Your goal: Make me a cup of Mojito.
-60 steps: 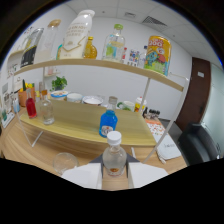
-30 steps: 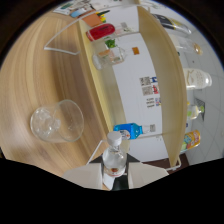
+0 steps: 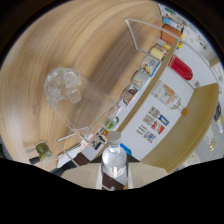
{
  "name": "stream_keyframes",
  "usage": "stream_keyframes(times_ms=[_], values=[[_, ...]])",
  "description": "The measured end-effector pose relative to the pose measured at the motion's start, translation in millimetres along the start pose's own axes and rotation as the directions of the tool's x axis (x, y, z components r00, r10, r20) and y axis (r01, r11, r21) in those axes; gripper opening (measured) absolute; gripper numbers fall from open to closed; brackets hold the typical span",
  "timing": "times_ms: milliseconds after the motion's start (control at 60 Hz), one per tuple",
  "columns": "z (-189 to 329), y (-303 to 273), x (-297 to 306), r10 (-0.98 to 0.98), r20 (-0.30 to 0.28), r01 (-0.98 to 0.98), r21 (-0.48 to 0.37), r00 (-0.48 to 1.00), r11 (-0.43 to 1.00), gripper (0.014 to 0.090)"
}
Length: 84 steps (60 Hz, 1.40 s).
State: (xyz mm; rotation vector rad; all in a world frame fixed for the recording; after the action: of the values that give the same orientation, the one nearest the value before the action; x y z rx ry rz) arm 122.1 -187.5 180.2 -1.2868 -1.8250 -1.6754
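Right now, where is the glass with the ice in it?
In the gripper view, the clear glass of ice sits on the wooden table, beyond the fingers, which grip a small capped bottle.

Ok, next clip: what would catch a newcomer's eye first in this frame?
First the clear bottle with a pale cap, gripped between the gripper jaws and tipped towards a clear glass lying just beyond it. The glass holds ice cubes at its far end. Past both, the wooden table fills the view, with a red bottle off to the side.

No legible text, brand or number found. Labels on the shelf bottles (image 3: 159, 51) and the held bottle (image 3: 114, 159) are unreadable.
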Motion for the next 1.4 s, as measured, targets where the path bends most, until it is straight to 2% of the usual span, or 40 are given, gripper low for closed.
stream_keyframes(times_ms=[100,267,350,450,517,583,617,683,750,833,933,1067,1133,1400], values=[[-2.2,-5.2,3.5,-0.064,-0.024,0.064,0.012,0.998,0.998,0.0335],[-4.9,-7.5,6.7,0.001,-0.024,0.001,0.044,1.0,0.999,0.0338],[-8.5,-7.4,12.8,0.101,-0.028,-0.099,0.081,0.994,0.992,0.0337],[-18.6,-3.4,27.5,0.34,0.0,-0.335,0.164,0.94,0.928,0.0336],[-27.0,-3.8,38.6,0.562,0.06,-0.558,0.243,0.825,0.793,0.0339],[-34.2,1.5,52.0,0.751,0.134,-0.75,0.294,0.646,0.593,0.0337],[-37.1,10.2,57.0,0.823,0.151,-0.818,0.3,0.548,0.49,0.0337],[-41.6,18.2,57.7,0.915,0.236,-0.92,0.299,0.329,0.254,0.034],[-41.7,24.1,48.1,0.941,0.325,-0.968,0.25,0.099,0.016,0.0339],[-34.0,23.9,24.8,0.907,0.397,-0.964,0.154,-0.142,-0.218,0.0339],[-15.5,12.4,-20.9,0.837,0.426,-0.924,0.007,-0.342,-0.381,0.0338],[10.8,-14.8,-84.5,0.771,0.409,-0.871,-0.178,-0.488,-0.457,0.0338],[17.6,-27.9,-108.0,0.755,0.403,-0.856,-0.239,-0.517,-0.459,0.0336],[30.0,-57.5,-143.2,0.75,0.424,-0.861,-0.284,-0.507,-0.421,0.0337]])
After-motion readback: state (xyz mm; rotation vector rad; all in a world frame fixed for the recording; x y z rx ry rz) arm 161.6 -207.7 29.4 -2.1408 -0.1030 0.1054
